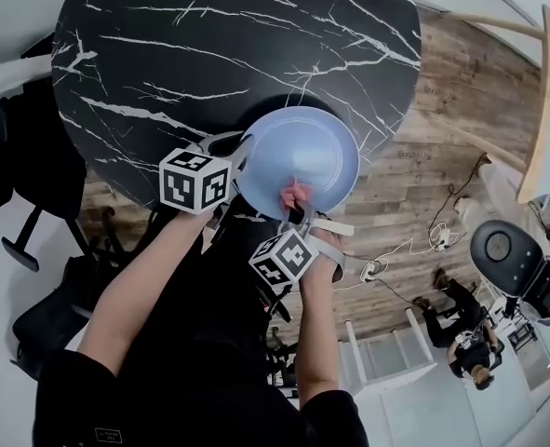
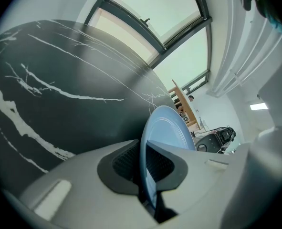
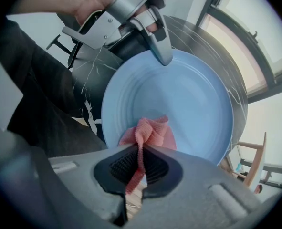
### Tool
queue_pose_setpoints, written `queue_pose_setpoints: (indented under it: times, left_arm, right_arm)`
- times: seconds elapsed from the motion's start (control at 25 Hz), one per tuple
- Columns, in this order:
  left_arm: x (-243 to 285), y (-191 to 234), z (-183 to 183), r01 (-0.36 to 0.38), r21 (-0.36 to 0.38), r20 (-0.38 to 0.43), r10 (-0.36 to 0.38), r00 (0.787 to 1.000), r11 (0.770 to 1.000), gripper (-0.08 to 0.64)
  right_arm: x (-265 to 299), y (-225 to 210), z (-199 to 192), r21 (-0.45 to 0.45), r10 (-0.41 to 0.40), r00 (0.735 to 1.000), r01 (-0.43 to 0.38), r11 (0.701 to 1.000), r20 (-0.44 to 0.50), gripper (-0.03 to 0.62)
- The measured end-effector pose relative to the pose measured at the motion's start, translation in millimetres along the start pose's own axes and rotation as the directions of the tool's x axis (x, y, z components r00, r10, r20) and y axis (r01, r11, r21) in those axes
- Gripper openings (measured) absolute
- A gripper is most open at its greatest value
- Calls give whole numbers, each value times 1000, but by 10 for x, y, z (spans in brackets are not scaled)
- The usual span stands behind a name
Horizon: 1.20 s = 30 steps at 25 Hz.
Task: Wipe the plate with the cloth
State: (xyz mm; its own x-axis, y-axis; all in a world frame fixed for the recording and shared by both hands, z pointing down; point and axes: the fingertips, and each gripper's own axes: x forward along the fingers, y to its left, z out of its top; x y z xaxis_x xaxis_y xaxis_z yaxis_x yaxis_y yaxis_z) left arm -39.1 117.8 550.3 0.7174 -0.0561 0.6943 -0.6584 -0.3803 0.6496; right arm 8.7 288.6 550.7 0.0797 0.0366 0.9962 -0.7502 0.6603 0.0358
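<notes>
A light blue plate is held tilted above the near edge of the black marble table. My left gripper is shut on the plate's left rim; in the left gripper view the plate stands edge-on between the pads. My right gripper is shut on a pink cloth and presses it against the plate's near part. In the right gripper view the bunched cloth lies on the plate, with the left gripper's fingers clamping the far rim.
The round table spreads beyond the plate. A wooden floor lies to the right with cables and a round dark device. A dark chair stands at the left. A wooden chair shows beyond the table.
</notes>
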Motion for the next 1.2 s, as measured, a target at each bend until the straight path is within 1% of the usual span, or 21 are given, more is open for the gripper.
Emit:
queue_pose_setpoints:
  times: [0.28,0.52,0.72,0.84,1.04,1.2]
  left_arm:
    - [-1,-1,-5,14,4,-8,-14,1000,1000,24]
    - [0,-2,-4,36,2,-9,-36,999,999,23]
    - [-9,-13,-12,25,21,-13,-25,1000,999,23]
    - [-6,-14,-13,22,21,-15,-21,1000,1000,23]
    - [-5,-8,-6,10,18,-14,-10,1000,1000,23]
    - [3,-12,-13,3,18,-19,-3,1000,1000,25]
  right_arm:
    - [25,179,212,-46,51,999,-50,998,14,12]
    - [-17,235,467,-71,50,998,-47,996,46,12]
    - [-65,234,656,-92,46,997,-40,995,67,12]
    - [-69,215,783,-89,53,992,-43,995,113,14]
    - [-73,200,958,-63,75,975,-63,996,208,14]
    - [-61,173,1072,-66,49,958,-31,997,282,14]
